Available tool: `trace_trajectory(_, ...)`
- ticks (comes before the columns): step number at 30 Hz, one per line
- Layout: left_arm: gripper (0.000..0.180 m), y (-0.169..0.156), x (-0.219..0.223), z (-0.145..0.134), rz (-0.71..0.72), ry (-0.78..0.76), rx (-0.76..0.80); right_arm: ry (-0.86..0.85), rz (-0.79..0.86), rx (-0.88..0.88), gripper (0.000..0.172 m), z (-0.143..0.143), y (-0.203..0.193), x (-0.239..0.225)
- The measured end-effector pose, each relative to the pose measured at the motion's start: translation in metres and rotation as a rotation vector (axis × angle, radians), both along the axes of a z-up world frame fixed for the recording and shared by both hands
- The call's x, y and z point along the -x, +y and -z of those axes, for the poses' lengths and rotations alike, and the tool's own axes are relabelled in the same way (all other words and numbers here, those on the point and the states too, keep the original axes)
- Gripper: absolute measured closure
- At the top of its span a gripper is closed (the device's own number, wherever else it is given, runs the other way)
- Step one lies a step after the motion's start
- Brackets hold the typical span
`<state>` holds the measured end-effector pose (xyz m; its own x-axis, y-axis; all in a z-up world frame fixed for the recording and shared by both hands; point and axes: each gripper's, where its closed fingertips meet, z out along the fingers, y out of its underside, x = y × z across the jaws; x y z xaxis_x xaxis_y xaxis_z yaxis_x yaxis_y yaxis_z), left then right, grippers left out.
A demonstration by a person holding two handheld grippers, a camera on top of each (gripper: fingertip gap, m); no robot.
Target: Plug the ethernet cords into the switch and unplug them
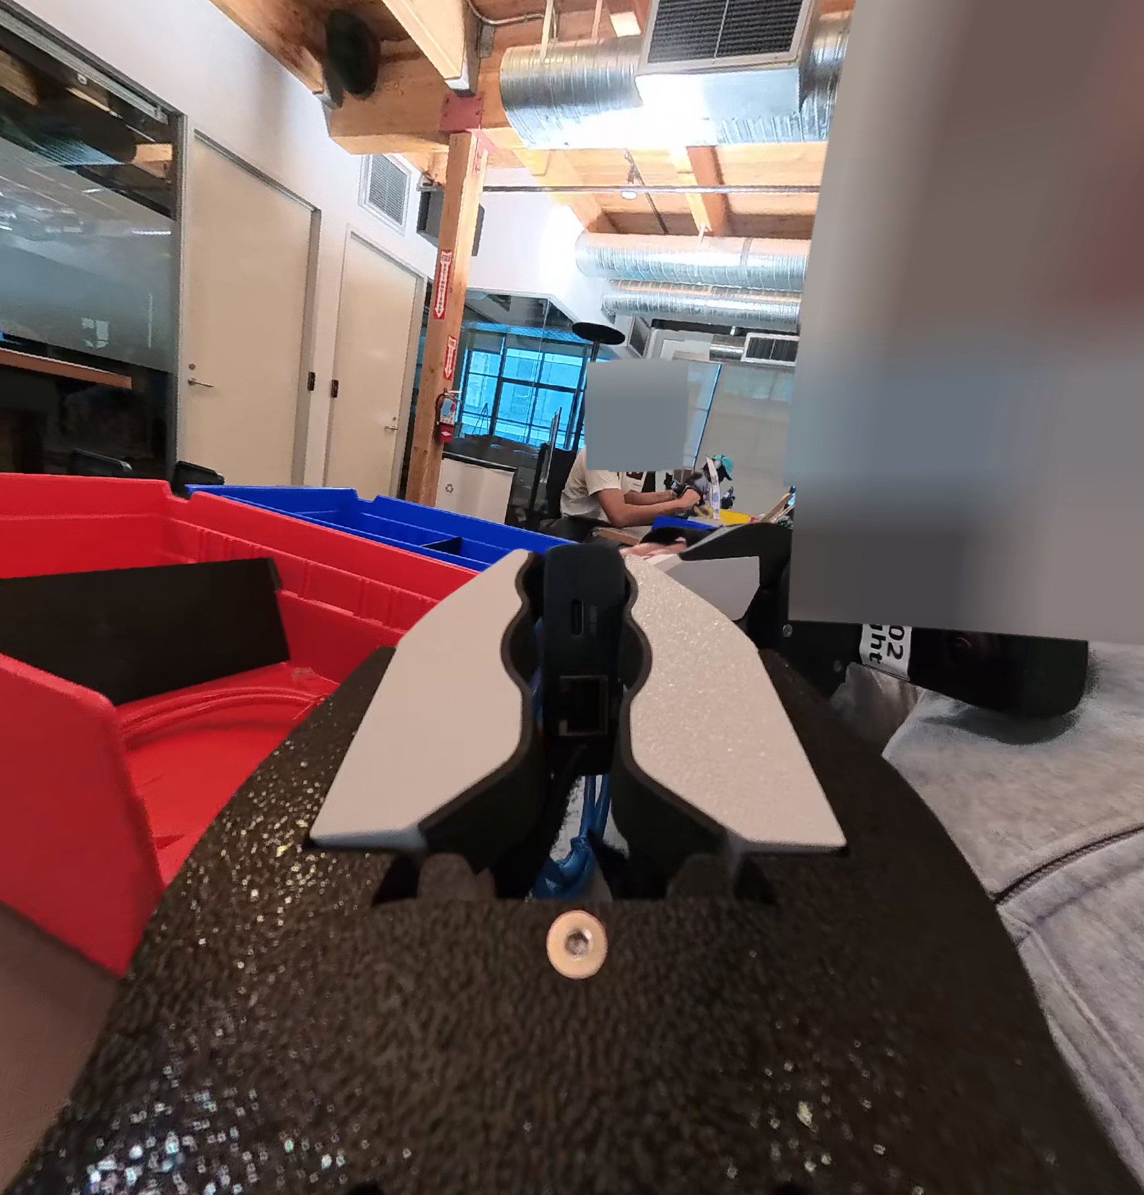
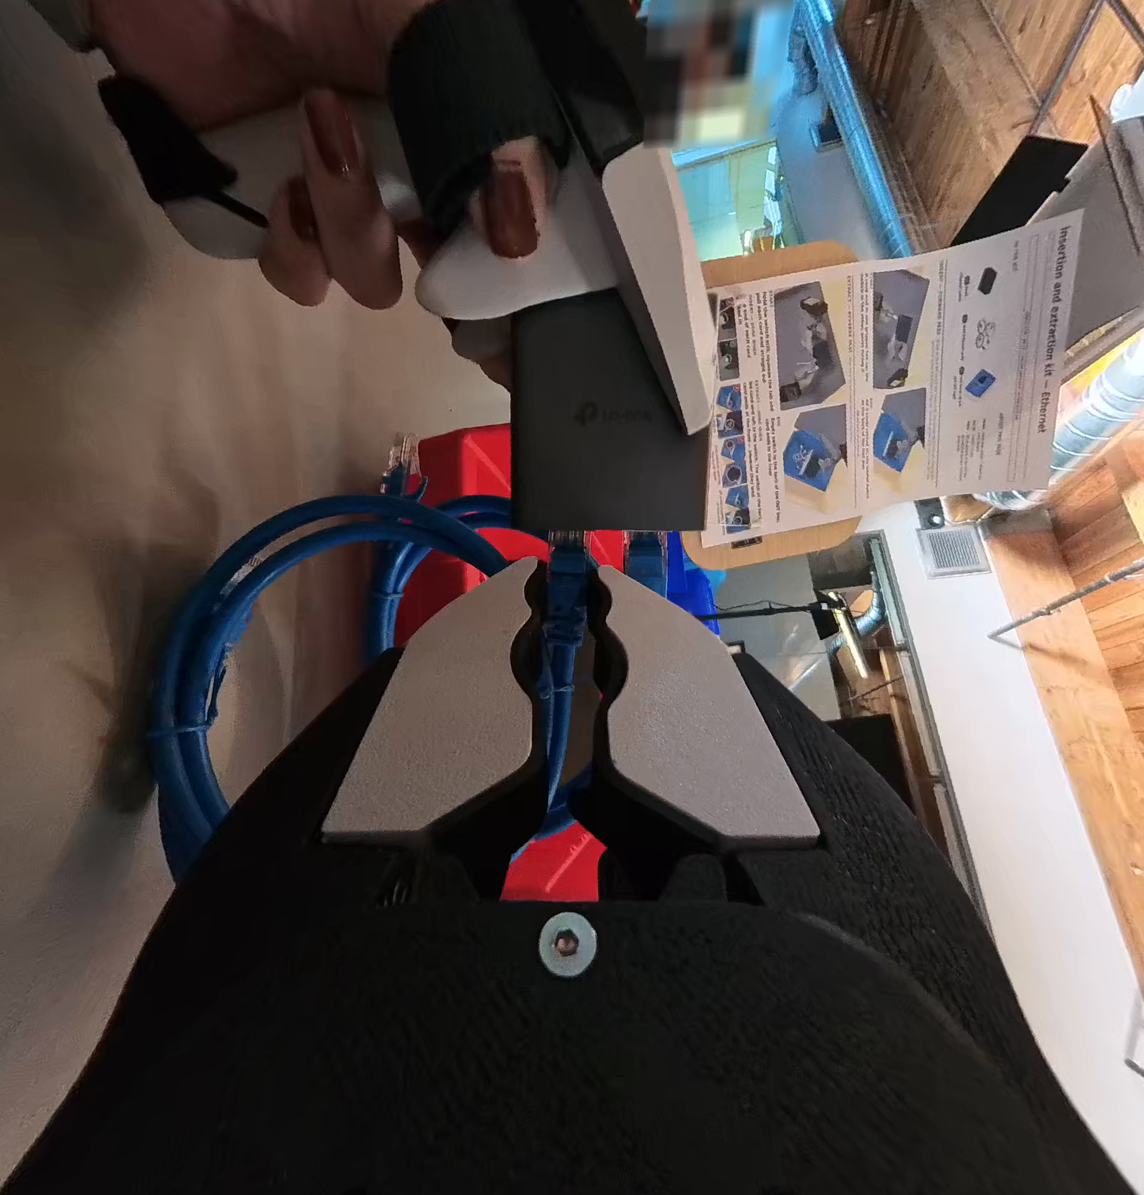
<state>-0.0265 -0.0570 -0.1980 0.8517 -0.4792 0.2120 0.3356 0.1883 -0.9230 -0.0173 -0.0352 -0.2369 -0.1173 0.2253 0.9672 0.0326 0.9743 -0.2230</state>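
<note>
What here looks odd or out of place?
Little. The switch hangs in mid-air, pinched by the left gripper, while the right gripper clamps a blue cord's plug at its edge. One spare plug dangles loose from the coiled cords.

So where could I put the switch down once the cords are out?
The red bin has open floor in front of its black divider. The blue bin behind it also shows bare compartments. Below the switch it is crowded: looped blue cords and the right hand-held gripper.
</note>
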Motion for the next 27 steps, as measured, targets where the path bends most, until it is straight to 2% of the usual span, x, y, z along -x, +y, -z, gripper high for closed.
trace_trajectory(3,0.159,0.003,0.001,0.0,-0.033,0.014,0.01,0.01,0.016,0.018,0.163,0.0,0.003,0.002)
trace_trajectory(7,0.159,-0.003,-0.001,-0.006,0.0,-0.016,-0.023,0.028,-0.016,0.007,0.163,-0.005,-0.005,-0.001)
trace_trajectory(15,0.16,-0.002,-0.001,-0.007,0.022,-0.028,-0.023,0.055,-0.046,-0.096,0.163,-0.006,-0.005,-0.002)
trace_trajectory(19,0.159,0.002,0.006,-0.004,-0.007,-0.065,-0.011,0.004,0.015,-0.064,0.162,-0.004,0.002,0.006)
trace_trajectory(26,0.159,0.014,0.009,0.0,-0.046,0.031,0.125,0.013,0.056,0.031,0.161,-0.002,0.013,0.01)
trace_trajectory(27,0.148,0.015,0.007,0.004,-0.044,0.057,0.166,0.017,0.056,0.026,0.161,-0.002,0.013,0.009)
